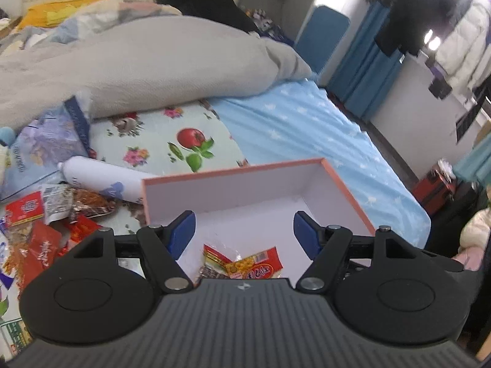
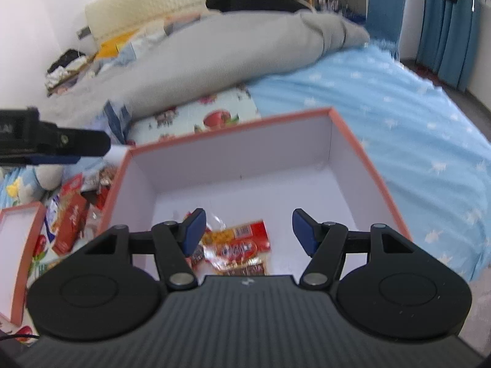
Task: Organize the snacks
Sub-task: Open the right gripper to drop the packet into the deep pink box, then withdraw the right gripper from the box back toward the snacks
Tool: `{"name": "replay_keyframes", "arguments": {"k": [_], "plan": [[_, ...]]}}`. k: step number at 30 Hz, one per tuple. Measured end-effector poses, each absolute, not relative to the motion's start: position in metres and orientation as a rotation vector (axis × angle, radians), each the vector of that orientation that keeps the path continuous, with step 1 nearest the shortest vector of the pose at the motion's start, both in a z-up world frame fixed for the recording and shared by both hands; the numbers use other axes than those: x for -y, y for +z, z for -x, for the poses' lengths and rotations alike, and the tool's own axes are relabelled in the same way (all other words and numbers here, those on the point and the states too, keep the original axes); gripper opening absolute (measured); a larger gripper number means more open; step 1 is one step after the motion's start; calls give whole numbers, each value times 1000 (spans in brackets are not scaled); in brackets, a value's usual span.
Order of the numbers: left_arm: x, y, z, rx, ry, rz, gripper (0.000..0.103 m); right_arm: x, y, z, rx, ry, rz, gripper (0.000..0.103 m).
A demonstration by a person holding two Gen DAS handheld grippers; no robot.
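Box (image 2: 362, 156): open, pink-orange rim, white inside, sits on the bed (image 1: 307, 128) on the blue star sheet beside a flowered cloth (image 1: 147, 141). Snacks in box (image 2: 236, 242): small cluster of red/yellow wrappers near the front wall, overlapping, exact count unclear, at least two. Loose pile (image 1: 40, 224) of red and foil packets lies on the bed left of the box, just beside it; too jumbled to count. One white tube (image 1: 101, 178) lies behind the pile, touching the box corner. One second pink-rimmed tray or lid (image 2: 18, 245) far left in the right view. Grey duvet (image 1: 153, 61) bunched behind. Left claw (image 1: 244, 233): jaws apart, nothing between pads, over the box. Right claw (image 2: 247, 230): jaws apart, holding nothing, snacks below. Nothing blocks the box opening.
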State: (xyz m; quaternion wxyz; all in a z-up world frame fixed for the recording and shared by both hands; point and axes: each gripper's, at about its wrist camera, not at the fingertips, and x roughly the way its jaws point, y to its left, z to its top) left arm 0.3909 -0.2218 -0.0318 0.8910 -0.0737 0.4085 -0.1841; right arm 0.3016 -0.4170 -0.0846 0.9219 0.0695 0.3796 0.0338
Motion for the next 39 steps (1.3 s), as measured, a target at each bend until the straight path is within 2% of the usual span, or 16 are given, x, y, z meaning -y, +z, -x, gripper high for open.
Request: {"name": "replay_keyframes", "arguments": {"k": [18, 21, 39], "plan": [[157, 5, -316, -665, -339, 148, 75, 370, -40, -247, -586, 117, -137, 65], [144, 9, -305, -646, -337, 150, 79, 362, -36, -239, -564, 125, -128, 66], [83, -10, -230, -570, -257, 151, 80, 310, -46, -189, -511, 159, -144, 68]]}}
